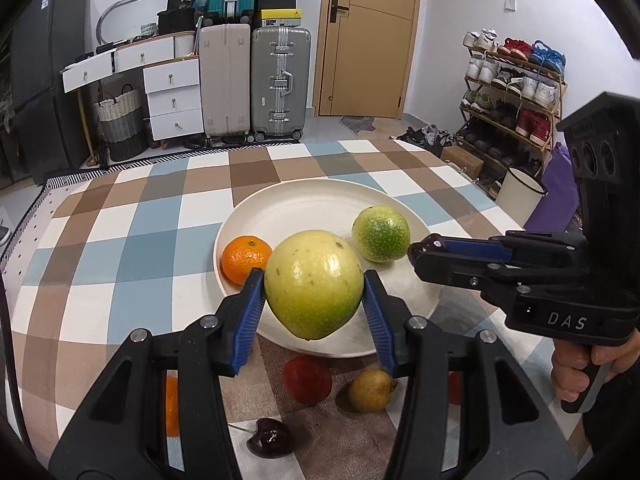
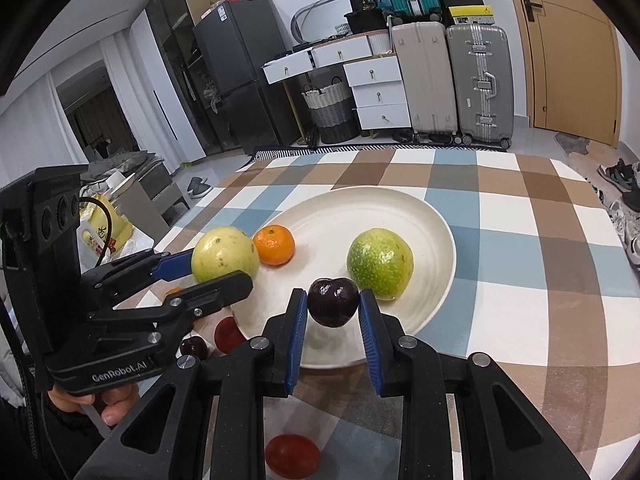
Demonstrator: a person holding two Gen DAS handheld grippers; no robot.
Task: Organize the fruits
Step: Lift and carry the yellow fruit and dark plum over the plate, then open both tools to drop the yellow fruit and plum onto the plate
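Observation:
A white plate (image 1: 296, 204) (image 2: 432, 236) sits on the checkered table. A mandarin (image 1: 246, 259) (image 2: 274, 245) and a speckled green fruit (image 1: 381, 233) (image 2: 380, 264) lie on it. My left gripper (image 1: 314, 284) (image 2: 216, 270) is shut on a large yellow-green fruit (image 1: 314, 284) (image 2: 225, 255) held above the plate's near edge. My right gripper (image 2: 333, 306) (image 1: 420, 250) is shut on a dark cherry (image 2: 333, 306), held over the plate's front part.
On the cloth before the plate lie a red fruit (image 1: 307, 379), a small yellow-brown fruit (image 1: 370, 390), a dark cherry (image 1: 269, 438) (image 2: 193, 347), an orange fruit (image 1: 172, 406) and red fruits (image 2: 293, 455) (image 2: 228, 334). Suitcases, drawers and a shoe rack stand beyond the table.

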